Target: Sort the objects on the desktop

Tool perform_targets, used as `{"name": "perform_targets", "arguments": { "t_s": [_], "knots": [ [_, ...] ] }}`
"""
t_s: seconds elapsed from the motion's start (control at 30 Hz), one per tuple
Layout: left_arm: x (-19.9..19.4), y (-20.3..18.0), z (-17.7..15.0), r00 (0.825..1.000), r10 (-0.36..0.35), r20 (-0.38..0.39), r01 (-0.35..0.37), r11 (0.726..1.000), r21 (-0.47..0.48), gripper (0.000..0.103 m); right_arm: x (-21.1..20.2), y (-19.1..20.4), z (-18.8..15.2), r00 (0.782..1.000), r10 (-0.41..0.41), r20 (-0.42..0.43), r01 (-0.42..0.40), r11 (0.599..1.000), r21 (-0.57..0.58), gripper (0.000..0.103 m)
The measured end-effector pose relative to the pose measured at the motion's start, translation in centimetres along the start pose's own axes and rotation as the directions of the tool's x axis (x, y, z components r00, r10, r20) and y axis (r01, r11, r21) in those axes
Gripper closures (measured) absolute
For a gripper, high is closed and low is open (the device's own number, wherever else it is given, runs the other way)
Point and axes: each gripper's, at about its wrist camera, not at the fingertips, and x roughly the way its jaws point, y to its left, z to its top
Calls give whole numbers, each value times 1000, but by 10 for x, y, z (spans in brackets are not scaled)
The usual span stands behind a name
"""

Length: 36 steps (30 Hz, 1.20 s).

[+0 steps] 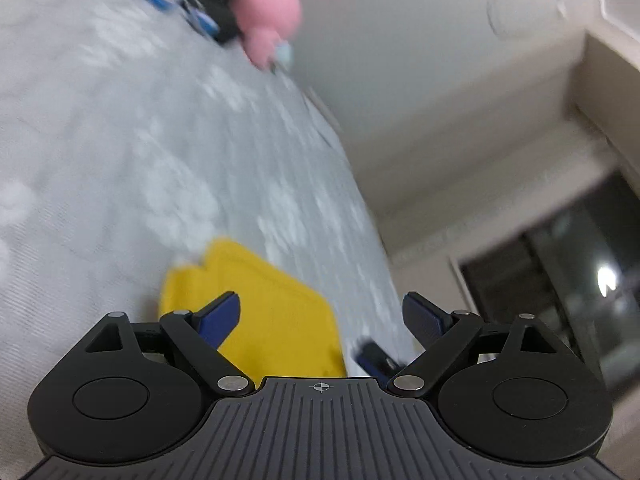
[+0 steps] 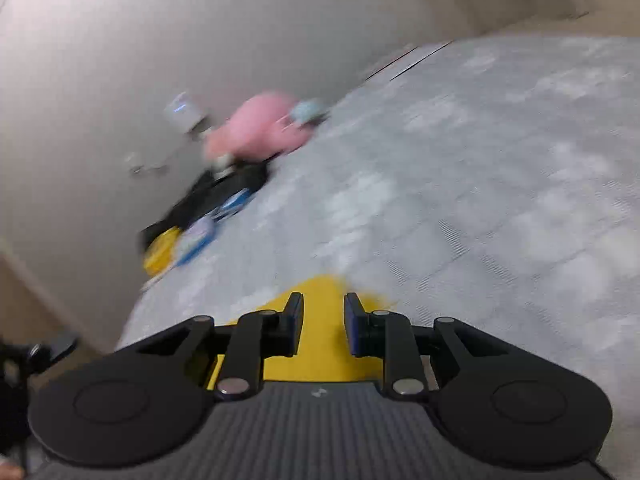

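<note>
Left tongs [image 1: 320, 316] spread wide, nothing held, yellow cloth [image 1: 276, 320] flat on the grey bed [image 1: 120, 160] just under and ahead of the left finger; right tongs [image 2: 323, 320] narrowed to a slim gap, straddling the cloth's near point, grip uncertain, nearer of the two

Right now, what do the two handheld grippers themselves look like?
Both look alike. The left gripper and right gripper have matte black linkage arms with silver pivot pins, two round black discs, and a ribbed dark grey body with a small marking near its front edge. The fingers are dark blue pads. No cables or sleeves show.
</note>
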Motion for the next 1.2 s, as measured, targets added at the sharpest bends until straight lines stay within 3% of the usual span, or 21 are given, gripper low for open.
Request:
{"name": "perform_targets", "arguments": {
  "t_s": [0.03, 0.1, 0.17, 0.23, 0.33, 0.37, 0.5, 0.57, 0.63, 0.73, 0.8, 0.9, 1.0, 1.13, 1.2],
  "knots": [
    [9, 1, -4, 999, 41, -33, -41, 999, 14, 15, 5, 3, -3, 1000, -10, -20, 10, 1000, -25, 81],
    [20, 7, -8, 996, 42, -73, -42, 999, 2, 26, 12, 7, -9, 998, -32, -45, 29, 997, -71, 103],
    [24, 14, -8, 996, 4, -89, -8, 999, -48, 26, 14, 5, -6, 998, -39, -52, 36, 997, -63, 103],
    [25, 14, -9, 996, 5, -89, -9, 999, -41, 32, 5, 6, -10, 997, -53, -61, 49, 997, -67, 103],
    [21, 15, -12, 998, 3, -70, -6, 999, -43, 31, -10, 9, -19, 994, -78, -76, 72, 994, -80, 103],
    [16, 15, -14, 999, 11, -52, -13, 999, -38, 30, -15, 10, -22, 993, -87, -81, 80, 993, -85, 101],
    [-18, -3, -27, 996, 79, 49, -79, 997, 9, 9, -36, 14, -33, 988, -120, -100, 109, 989, -104, 59],
    [-33, -17, -37, 988, 140, 63, -144, 988, 63, 9, -46, 16, -39, 985, -137, -109, 124, 986, -114, 56],
    [-44, -28, -56, 969, 240, 56, -245, 962, 124, 9, -56, 19, -45, 981, -153, -118, 139, 983, -123, 46],
    [-55, -36, -88, 920, 388, 45, -389, 901, 190, 9, -71, 22, -54, 975, -178, -131, 160, 977, -138, 30],
    [-60, -45, -106, 889, 454, 55, -453, 859, 239, 8, -82, 24, -60, 971, -195, -140, 174, 973, -148, 26],
    [-70, -66, -130, 856, 501, 126, -512, 791, 335, 5, -101, 34, -81, 960, -230, -159, 197, 960, -197, 11],
    [-74, -83, -151, 821, 534, 201, -566, 719, 404, 3, -113, 42, -96, 953, -278, -124, 232, 927, -294, 5],
    [-71, -92, -160, 799, 554, 234, -595, 674, 437, 3, -109, 48, -105, 942, -326, -84, 270, 879, -394, 1],
    [-67, -92, -160, 795, 560, 231, -599, 666, 445, 2, -106, 50, -108, 935, -348, -64, 287, 852, -438, 1]
  ]
}}
